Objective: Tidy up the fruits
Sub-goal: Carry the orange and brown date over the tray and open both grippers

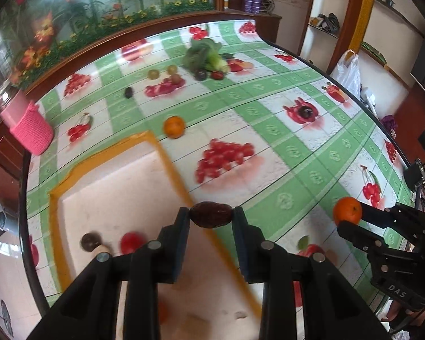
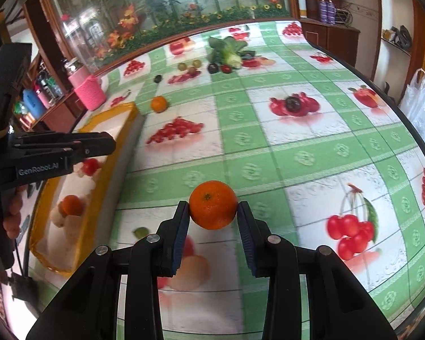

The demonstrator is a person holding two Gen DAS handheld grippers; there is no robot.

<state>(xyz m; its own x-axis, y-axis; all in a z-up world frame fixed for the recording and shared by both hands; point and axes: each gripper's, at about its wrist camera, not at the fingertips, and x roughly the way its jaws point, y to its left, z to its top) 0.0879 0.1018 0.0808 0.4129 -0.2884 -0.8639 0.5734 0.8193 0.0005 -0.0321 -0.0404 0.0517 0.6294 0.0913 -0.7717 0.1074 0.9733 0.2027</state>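
Left gripper point(image 1: 211, 216): clenched on a dark brown date point(image 1: 211, 214), held above the right rim of the yellow-edged tray point(image 1: 167, 155)
Right gripper point(image 2: 213, 209): clenched on an orange point(image 2: 213, 204), held above the tablecloth point(image 2: 311, 141) beside the tray
Loose orange point(image 1: 173, 126): just past the tray's far corner
Table's far edge: small fruits point(image 1: 153, 74) — leafy greens point(image 1: 204, 53)

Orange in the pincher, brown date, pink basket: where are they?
Orange point(image 2: 213, 204), right wrist view, middle of its peel.
Brown date point(image 1: 211, 215), left wrist view, middle of the fruit.
Pink basket point(image 1: 31, 130), left wrist view, its knitted side.
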